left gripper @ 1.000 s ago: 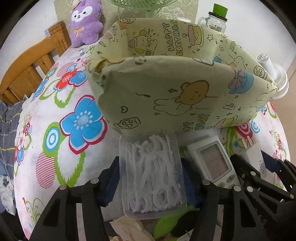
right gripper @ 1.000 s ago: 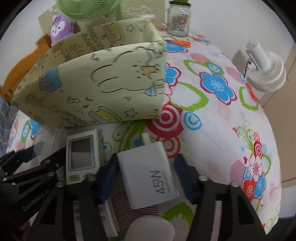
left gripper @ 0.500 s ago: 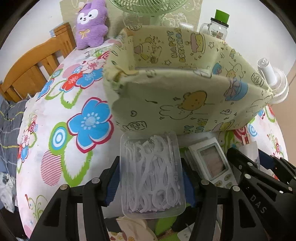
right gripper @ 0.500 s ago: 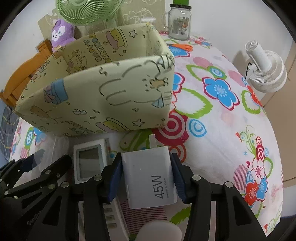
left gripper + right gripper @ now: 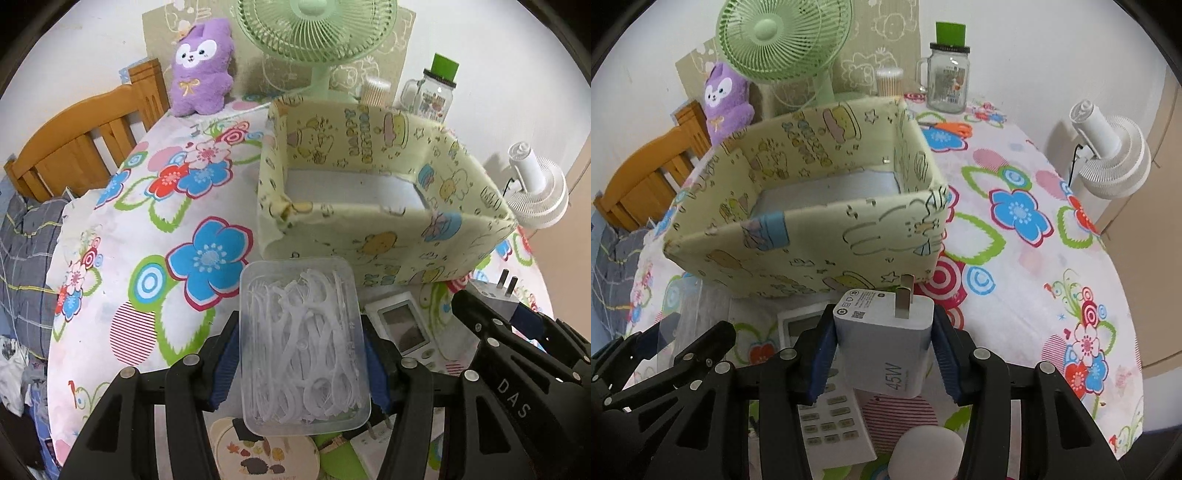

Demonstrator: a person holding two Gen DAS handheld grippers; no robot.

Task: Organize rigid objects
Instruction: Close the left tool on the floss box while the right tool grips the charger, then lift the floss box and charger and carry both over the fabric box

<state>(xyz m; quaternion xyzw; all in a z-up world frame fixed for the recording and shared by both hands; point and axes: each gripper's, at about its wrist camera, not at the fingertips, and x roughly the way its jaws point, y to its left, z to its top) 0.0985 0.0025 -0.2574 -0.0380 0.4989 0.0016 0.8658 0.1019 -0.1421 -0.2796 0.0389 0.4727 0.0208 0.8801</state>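
My left gripper [image 5: 301, 354] is shut on a clear plastic box of white floss picks [image 5: 303, 343] and holds it above the table, in front of the yellow cartoon-print storage box [image 5: 376, 236]. My right gripper [image 5: 882, 354] is shut on a white 45W charger [image 5: 886, 343], prongs up, held just short of the same storage box [image 5: 827, 236]. The box's pale floor shows and looks bare. In the left wrist view the right gripper and charger [image 5: 495, 295] sit at the right.
A white remote [image 5: 827, 417] and a white round object [image 5: 925, 454] lie below the right gripper. A round patterned disc [image 5: 262, 454] lies under the left one. Behind the box stand a green fan [image 5: 783, 40], a purple plush [image 5: 203, 66], a jar [image 5: 947, 74] and orange scissors [image 5: 951, 127].
Both grippers have risen with their loads. The storage box's open top and floor have come into view. The right gripper closed on the charger and lifted it off the table.
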